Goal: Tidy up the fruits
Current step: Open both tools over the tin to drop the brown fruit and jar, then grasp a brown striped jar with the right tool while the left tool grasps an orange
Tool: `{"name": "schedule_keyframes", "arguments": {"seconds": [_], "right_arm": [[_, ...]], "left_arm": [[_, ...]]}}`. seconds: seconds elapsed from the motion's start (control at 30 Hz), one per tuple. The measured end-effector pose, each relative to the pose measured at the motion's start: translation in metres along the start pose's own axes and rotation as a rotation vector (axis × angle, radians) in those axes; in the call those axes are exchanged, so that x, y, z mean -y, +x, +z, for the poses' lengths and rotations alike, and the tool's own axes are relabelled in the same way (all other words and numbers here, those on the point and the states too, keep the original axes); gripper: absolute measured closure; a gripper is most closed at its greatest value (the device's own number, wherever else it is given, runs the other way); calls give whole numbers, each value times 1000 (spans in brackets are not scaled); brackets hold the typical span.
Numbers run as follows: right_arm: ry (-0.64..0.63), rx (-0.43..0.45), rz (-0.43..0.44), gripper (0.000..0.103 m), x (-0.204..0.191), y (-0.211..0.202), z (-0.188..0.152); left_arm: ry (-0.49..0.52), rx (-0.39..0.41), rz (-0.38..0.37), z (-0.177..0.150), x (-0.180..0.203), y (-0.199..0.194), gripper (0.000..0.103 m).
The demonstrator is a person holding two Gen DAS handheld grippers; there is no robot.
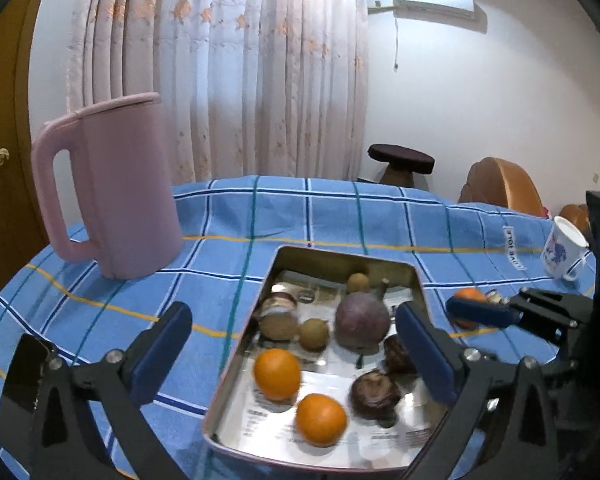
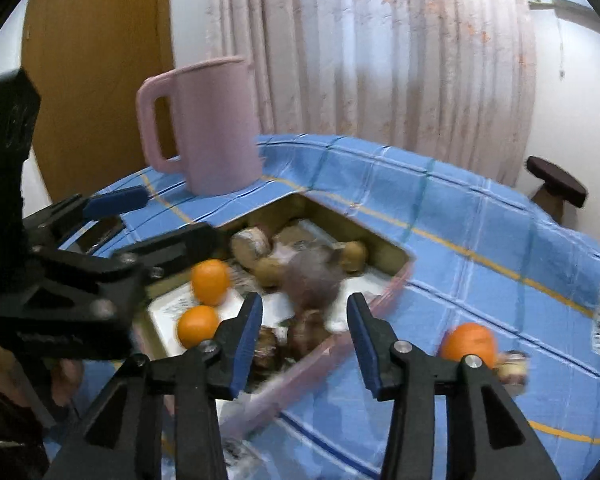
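Note:
A metal tray on the blue checked cloth holds two oranges, a purple passion fruit, small brown fruits and dark brown ones. My left gripper is open and empty, with its fingers on either side of the tray. My right gripper is open and empty above the tray's near edge. A third orange and a small pale object lie on the cloth right of the tray. That orange also shows in the left wrist view, behind the right gripper's finger.
A tall pink jug stands on the cloth at the back left. A white mug with a blue pattern sits at the far right. A dark stool and brown chairs stand beyond the table, before a curtain.

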State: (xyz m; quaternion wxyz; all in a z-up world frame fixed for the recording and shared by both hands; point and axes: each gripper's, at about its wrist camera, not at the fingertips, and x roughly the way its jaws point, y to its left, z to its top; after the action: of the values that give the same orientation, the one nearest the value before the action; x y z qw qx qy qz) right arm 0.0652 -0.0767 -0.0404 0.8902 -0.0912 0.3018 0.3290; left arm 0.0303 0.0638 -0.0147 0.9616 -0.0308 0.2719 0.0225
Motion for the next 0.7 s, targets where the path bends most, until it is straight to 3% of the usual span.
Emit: {"name": "schedule_keyframes", "arguments": {"seconds": [0.3, 0.43, 0.7], "right_arm": [[179, 17, -239, 57, 94, -28, -17], [241, -11, -254, 57, 114, -26, -25], [305, -81, -205, 57, 127, -9, -42]], "left_arm": [[60, -13, -41, 3, 52, 6, 0], [93, -16, -50, 4, 77, 12, 0], [113, -54, -49, 5, 104, 36, 0]]}}
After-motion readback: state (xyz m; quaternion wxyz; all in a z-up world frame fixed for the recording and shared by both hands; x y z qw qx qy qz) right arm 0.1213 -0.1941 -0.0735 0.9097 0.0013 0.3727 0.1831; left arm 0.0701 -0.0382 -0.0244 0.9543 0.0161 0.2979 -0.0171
